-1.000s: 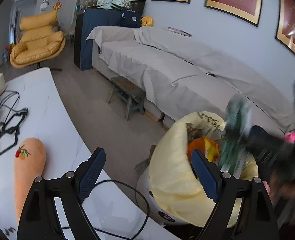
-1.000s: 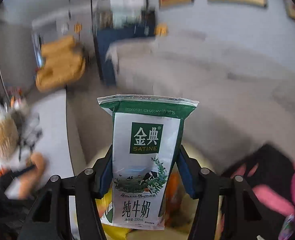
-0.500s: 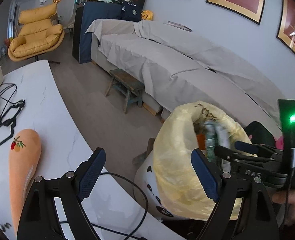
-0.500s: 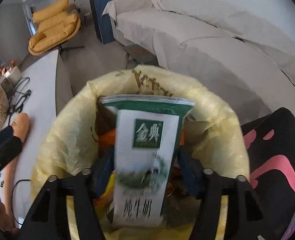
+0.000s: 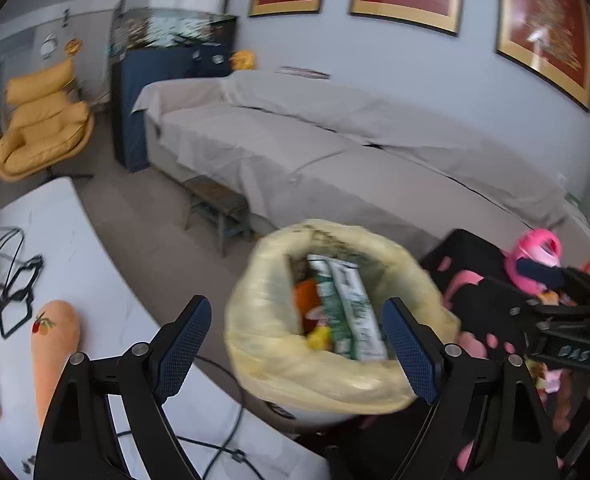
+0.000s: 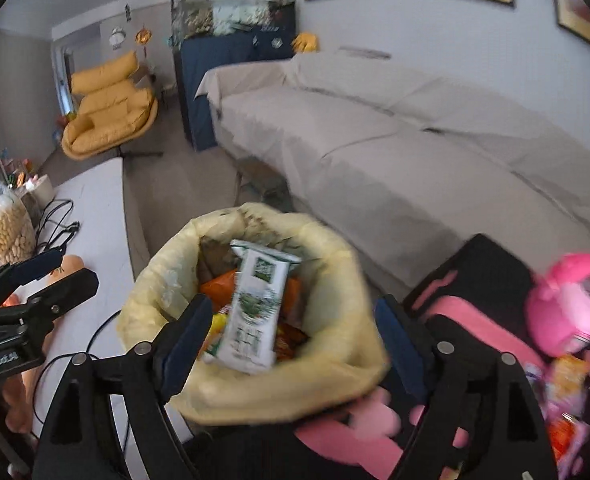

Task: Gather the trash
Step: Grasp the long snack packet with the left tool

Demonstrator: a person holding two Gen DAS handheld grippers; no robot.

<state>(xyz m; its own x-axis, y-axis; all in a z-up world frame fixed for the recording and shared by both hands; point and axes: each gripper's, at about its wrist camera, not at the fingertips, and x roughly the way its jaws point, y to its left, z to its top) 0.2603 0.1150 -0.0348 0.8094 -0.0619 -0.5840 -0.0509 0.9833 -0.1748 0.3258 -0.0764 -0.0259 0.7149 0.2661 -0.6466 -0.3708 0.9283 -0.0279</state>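
Beside the table (image 6: 91, 208), the milk carton (image 6: 255, 304) is being released into the bin bag (image 6: 335, 360) at 12 o'clock of the right claw (image 6: 291, 340), whose jaws have just been opening wide and are best withdrawn clear of the rim; the left claw (image 5: 295, 348) is being held wide, empty.

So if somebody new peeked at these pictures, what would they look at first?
Probably the round bin lined with a crinkly yellow plastic bag in the middle, with the green-and-white milk carton lying on the colourful rubbish inside. The right gripper hangs over it, its fingers just opened and nothing between them. After that, the bright pink plastic toy at the right and the long sofa under a grey sheet behind.
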